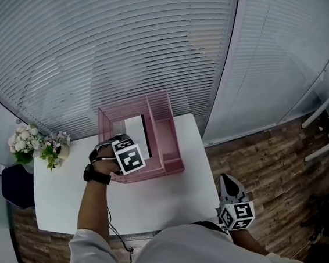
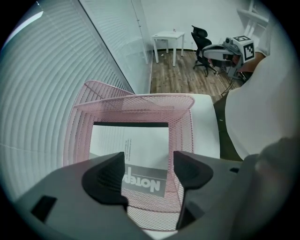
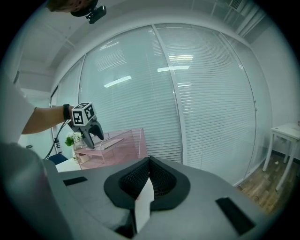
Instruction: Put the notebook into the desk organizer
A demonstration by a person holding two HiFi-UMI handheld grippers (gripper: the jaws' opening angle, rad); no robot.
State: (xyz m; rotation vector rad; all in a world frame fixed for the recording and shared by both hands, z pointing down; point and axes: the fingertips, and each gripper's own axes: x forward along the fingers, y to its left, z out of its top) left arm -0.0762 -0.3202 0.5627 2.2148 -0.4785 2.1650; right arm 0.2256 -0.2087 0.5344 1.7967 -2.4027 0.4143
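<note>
A pink wire-mesh desk organizer (image 1: 165,135) stands at the far side of the white table (image 1: 160,199), close to the blinds. The white notebook (image 1: 136,137) lies flat inside its big left compartment; in the left gripper view the notebook (image 2: 136,147) shows through the mesh, with grey lettering near its close end. My left gripper (image 1: 119,144) hovers over the organizer's (image 2: 140,103) near-left corner. Its jaws (image 2: 149,171) are apart with nothing between them. My right gripper (image 1: 228,184) hangs off the table's right side over the floor, its pads (image 3: 147,180) pressed together.
A vase of flowers (image 1: 37,144) sits at the table's far-left corner, with a dark blue chair (image 1: 17,185) beside it. Slatted blinds run behind the organizer. A white side table (image 2: 168,40) and a black office chair (image 2: 202,42) stand across the wooden floor.
</note>
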